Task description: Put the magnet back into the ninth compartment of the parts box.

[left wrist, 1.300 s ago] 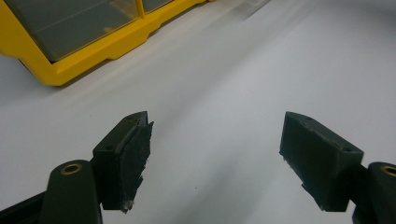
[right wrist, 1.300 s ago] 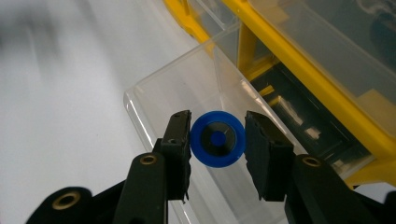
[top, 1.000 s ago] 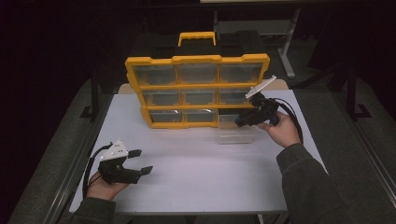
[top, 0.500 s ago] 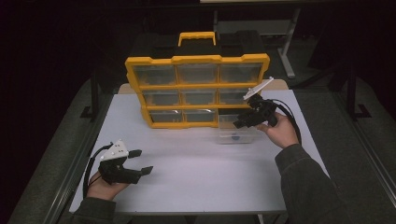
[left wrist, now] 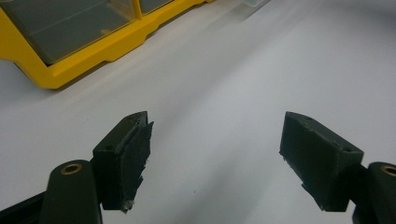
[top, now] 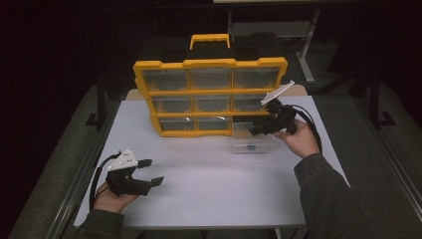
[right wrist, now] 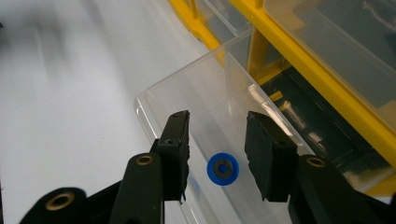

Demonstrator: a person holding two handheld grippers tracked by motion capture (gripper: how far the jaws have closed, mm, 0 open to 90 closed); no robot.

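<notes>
Both handheld black two-jaw grippers, the left gripper (top: 149, 172) and the right gripper (top: 255, 129), carry a pale three-cornered plate on top and trail a black cable. Brass-coloured rivets sit at the jaw pivots. The person wears dark grey-green sleeves (top: 326, 191).

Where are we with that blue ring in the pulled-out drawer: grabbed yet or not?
Done: the clear drawer sits out on the table in front of the yellow organizer. In hand: the right gripper hangs open above the blue ring in the drawer, not gripping it. Left: closing on the ring and lifting. The left gripper rests open, apart.
</notes>
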